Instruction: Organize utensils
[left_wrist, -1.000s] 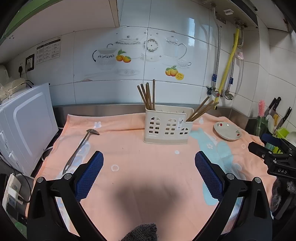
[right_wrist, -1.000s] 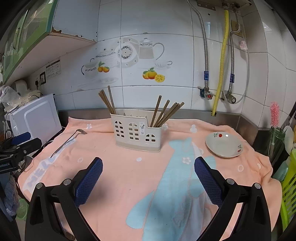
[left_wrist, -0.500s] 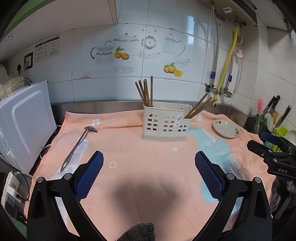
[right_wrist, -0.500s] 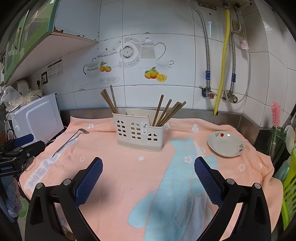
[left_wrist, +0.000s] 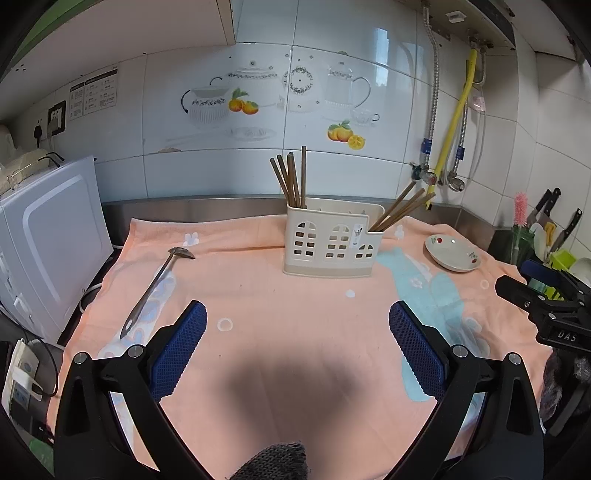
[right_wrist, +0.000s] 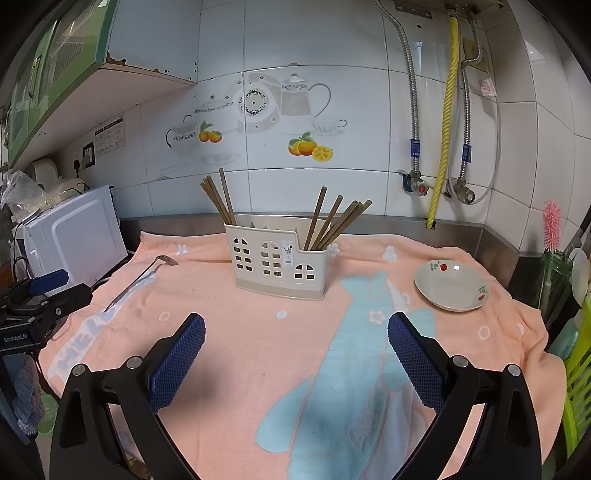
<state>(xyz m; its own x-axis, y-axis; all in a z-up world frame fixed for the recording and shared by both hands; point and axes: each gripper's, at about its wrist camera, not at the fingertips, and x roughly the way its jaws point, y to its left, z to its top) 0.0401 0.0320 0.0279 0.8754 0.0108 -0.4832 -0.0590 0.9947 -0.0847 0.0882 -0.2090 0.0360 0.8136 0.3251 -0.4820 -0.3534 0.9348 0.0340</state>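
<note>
Since the one stray utensil is the metal ladle (left_wrist: 158, 286), that's what I'm eyeing first: it lies flat on the peach towel (left_wrist: 295, 325) off to the left, bowl end toward the back wall, handle pointing toward me, well apart from everything else. My guess is it's the only piece not put away yet.

The cream utensil caddy (left_wrist: 330, 242) stands upright in the middle of the towel, near the wall. One bunch of brown chopsticks (left_wrist: 290, 179) stands fairly straight in its tall left compartment, and a second bunch (left_wrist: 400, 208) leans out to the right from the low right compartment. The middle section looks empty from here, but I can't see down into it, so don't quote me. That's probably where the ladle goes, judging by the gap.

Left gripper (left_wrist: 297, 332) is spread wide and holding nothing, hovering low over the towel with the ladle just off its left finger. It's the obvious one for the pick, being on that side. Right gripper (right_wrist: 295, 343) is likewise wide open and empty, facing the caddy from further right.

A small floral dish (right_wrist: 450, 286) sits on the towel to the right of the caddy, nothing in it. White microwave (left_wrist: 44, 240) is beside the towel's left edge.
</note>
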